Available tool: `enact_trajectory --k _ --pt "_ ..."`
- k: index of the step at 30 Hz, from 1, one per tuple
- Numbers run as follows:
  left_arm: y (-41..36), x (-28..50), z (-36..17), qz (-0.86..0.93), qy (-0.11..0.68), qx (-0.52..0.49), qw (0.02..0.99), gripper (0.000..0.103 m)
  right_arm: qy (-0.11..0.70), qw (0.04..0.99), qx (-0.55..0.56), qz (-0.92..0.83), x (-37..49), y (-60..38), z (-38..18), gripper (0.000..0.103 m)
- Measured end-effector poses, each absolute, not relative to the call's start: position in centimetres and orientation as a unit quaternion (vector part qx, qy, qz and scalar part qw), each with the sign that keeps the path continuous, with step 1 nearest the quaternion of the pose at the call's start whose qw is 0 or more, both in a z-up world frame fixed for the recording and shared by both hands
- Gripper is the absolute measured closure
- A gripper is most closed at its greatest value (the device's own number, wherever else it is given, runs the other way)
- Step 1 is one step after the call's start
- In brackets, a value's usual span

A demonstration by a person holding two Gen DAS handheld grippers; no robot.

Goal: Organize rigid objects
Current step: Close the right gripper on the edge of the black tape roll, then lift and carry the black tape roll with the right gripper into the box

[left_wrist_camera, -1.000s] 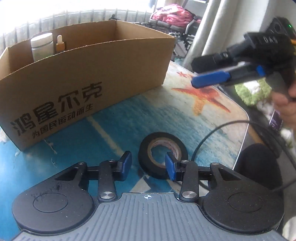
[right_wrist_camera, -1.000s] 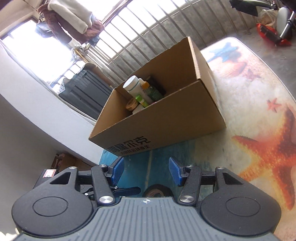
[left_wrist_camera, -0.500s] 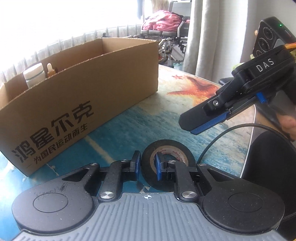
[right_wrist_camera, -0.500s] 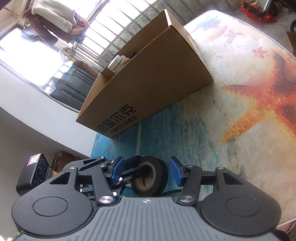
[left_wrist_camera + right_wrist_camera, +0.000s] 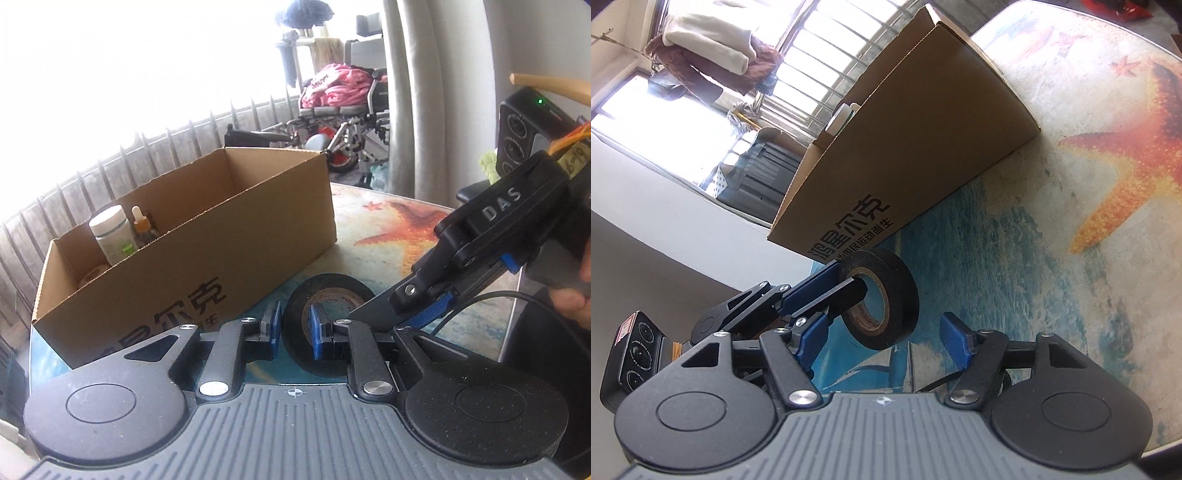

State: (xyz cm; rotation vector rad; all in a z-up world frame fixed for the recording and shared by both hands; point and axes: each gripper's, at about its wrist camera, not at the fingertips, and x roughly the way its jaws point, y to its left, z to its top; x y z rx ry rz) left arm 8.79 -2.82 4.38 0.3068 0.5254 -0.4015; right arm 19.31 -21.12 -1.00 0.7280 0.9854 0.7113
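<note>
- Now my left gripper (image 5: 291, 332) has clamped down on the wall of the tape roll (image 5: 325, 317), one pad inside the core, and lifted it off the table (image 5: 1052, 229).
- My right gripper (image 5: 882, 336) has just widened; the roll sits between its pads, low centre, unpressed.
- Next stop, I judge: the cardboard box (image 5: 207, 254), upper left.

- Left gripper (image 5: 293, 332), wide apart around the black tape roll (image 5: 325, 321) a second ago, now clamped on its wall: one pad outside, one inside the core.
- Roll lifted off the table (image 5: 1052, 206), standing on edge.
- Right gripper (image 5: 882, 338) lowered close beside the roll, jaws just widened, nothing pinched.
</note>
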Motion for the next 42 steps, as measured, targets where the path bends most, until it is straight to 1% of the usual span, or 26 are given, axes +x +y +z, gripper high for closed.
enact_trajectory --k 2,5,7,9,12,14,16,18,21,28,31,33,35,37,38,39,42 --pt "-2.9 8.7 4.5 -0.202 0.258 0.142 0.934 0.087 0.449 0.759 0.334 0.332 19.2 -20.9 -1.2 0.048" --pt "-3.5 8.4 4.3 -0.199 0.252 0.165 0.933 0.087 0.442 0.771 0.319 0.330 18.7 -20.5 -1.2 0.064" --pt "-3.5 8.4 4.1 -0.197 0.251 0.171 0.932 0.087 0.433 0.781 0.310 0.326 18.4 -20.3 -1.2 0.067" --pt "-3.2 8.6 4.2 -0.199 0.255 0.158 0.933 0.088 0.422 0.796 0.304 0.310 18.1 -20.5 -1.0 0.078" --pt "-2.9 8.4 4.6 -0.199 0.249 0.148 0.936 0.091 0.403 0.815 0.293 0.295 17.8 -20.7 -0.5 0.081" --pt "-3.0 8.1 5.1 -0.196 0.239 0.155 0.938 0.091 0.390 0.830 0.275 0.288 17.6 -20.6 -0.1 0.082" --pt "-3.1 8.0 5.6 -0.197 0.232 0.157 0.939 0.091 0.383 0.835 0.268 0.291 17.5 -20.4 0.3 0.088" --pt "-3.2 8.1 5.6 -0.199 0.233 0.159 0.939 0.091 0.381 0.838 0.260 0.291 17.6 -20.3 0.3 0.088" --pt "-3.0 8.5 4.9 -0.193 0.243 0.164 0.936 0.091 0.387 0.830 0.275 0.292 18.0 -20.4 -0.2 0.088" --pt "-0.9 9.0 3.5 -0.185 0.299 0.123 0.928 0.090 0.397 0.824 0.284 0.289 18.4 -21.1 -0.7 0.087" --pt "-0.2 9.7 2.6 -0.204 0.321 0.075 0.922 0.081 0.396 0.824 0.282 0.290 18.4 -21.1 -0.7 0.087" --pt "0.0 10.3 1.9 -0.211 0.334 0.040 0.918 0.065 0.395 0.826 0.278 0.289 18.3 -21.1 -0.6 0.086" --pt "-0.1 10.9 1.2 -0.216 0.342 0.018 0.914 0.063 0.395 0.829 0.269 0.290 18.1 -20.9 -0.4 0.087" --pt "-0.2 11.5 0.6 -0.229 0.349 -0.001 0.909 0.063 0.394 0.831 0.262 0.291 18.0 -20.8 -0.2 0.086" --pt "-0.4 11.8 0.3 -0.232 0.353 -0.002 0.906 0.066 0.393 0.834 0.254 0.292 17.9 -20.7 -0.1 0.086" --pt "-0.6 12.0 0.0 -0.231 0.354 0.002 0.906 0.084 0.392 0.835 0.251 0.292 17.8 -20.7 0.0 0.086" --pt "-1.5 11.9 0.2 -0.215 0.341 0.036 0.914 0.087 0.397 0.839 0.232 0.290 17.6 -20.4 0.2 0.085"
